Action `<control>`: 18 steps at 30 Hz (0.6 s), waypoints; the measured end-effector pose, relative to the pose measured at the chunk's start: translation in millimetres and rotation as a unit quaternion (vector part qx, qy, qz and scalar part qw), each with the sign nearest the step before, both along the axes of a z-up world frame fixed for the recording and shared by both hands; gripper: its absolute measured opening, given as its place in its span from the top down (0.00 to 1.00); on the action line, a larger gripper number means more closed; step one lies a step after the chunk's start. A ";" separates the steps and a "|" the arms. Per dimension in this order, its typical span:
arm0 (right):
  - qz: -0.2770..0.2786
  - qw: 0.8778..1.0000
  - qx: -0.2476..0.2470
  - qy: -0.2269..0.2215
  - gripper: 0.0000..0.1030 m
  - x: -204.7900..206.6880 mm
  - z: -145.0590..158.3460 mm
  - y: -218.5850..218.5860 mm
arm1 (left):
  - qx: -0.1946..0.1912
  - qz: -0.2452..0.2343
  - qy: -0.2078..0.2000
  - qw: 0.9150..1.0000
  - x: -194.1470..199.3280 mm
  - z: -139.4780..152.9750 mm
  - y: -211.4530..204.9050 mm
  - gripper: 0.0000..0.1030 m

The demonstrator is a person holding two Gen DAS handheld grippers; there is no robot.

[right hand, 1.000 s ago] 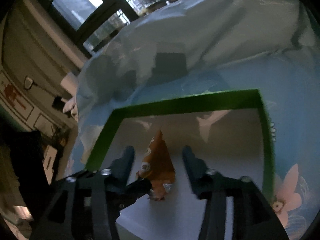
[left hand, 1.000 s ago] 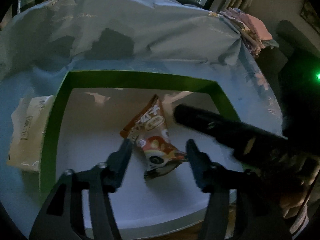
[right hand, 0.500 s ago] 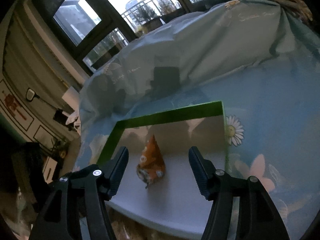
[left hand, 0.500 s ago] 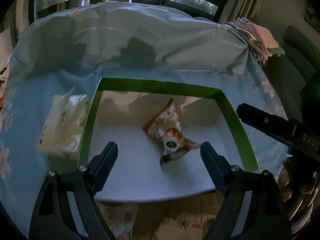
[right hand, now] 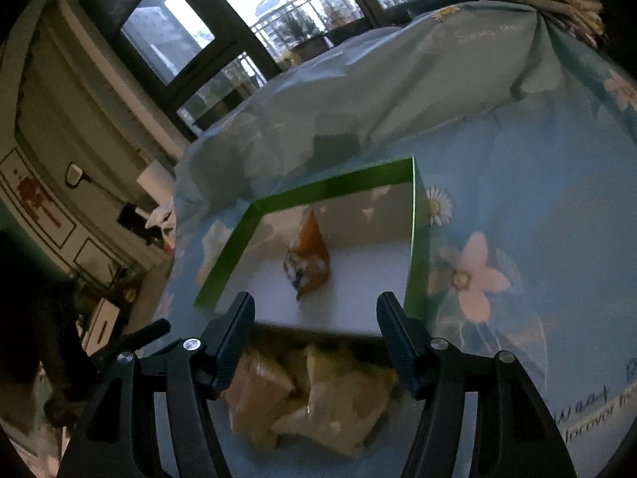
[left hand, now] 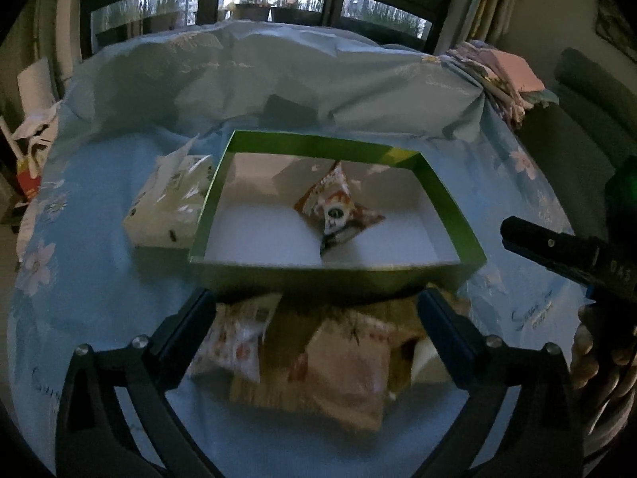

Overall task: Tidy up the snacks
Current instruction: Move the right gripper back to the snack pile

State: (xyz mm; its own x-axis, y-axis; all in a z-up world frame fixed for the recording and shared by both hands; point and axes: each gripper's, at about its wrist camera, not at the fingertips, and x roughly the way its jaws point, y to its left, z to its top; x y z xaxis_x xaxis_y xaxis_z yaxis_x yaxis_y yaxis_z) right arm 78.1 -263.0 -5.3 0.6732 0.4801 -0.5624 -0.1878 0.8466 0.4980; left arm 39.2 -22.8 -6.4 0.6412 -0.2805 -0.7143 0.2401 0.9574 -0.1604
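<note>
A green-rimmed box (left hand: 326,145) with a white floor sits on the blue flowered cloth; it also shows in the right wrist view (right hand: 342,185). One orange snack packet (left hand: 336,209) lies inside it, seen from the right too (right hand: 308,257). A pile of pale snack packets (left hand: 330,358) lies on the cloth in front of the box, also in the right wrist view (right hand: 318,394). My left gripper (left hand: 316,330) is open and empty above the pile. My right gripper (right hand: 316,332) is open and empty above the same pile.
A pale tissue pack (left hand: 167,203) lies against the box's left side. The right gripper's body (left hand: 569,255) and the holding hand show at the right edge. Folded fabrics (left hand: 505,75) sit at the far right. Rumpled cloth rises behind the box.
Both grippers have drawn back from the box and opened wider. The orange packet stays in the box. The pile of pale packets has come into view below.
</note>
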 end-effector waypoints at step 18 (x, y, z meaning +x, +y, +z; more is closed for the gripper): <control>0.021 0.999 0.003 0.033 0.37 -48.8 -52.8 -9.4 | 0.039 -0.076 -0.006 0.996 -67.2 -35.1 -50.3 0.01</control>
State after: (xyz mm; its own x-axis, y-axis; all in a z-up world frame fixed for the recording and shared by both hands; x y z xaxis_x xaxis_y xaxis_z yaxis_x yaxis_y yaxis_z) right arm 29.3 -272.4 -58.2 0.6139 0.5098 -0.6027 -0.1887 0.8362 0.5150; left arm -28.1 -73.0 -41.5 0.6040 -0.3184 -0.7306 0.3850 0.9192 -0.0823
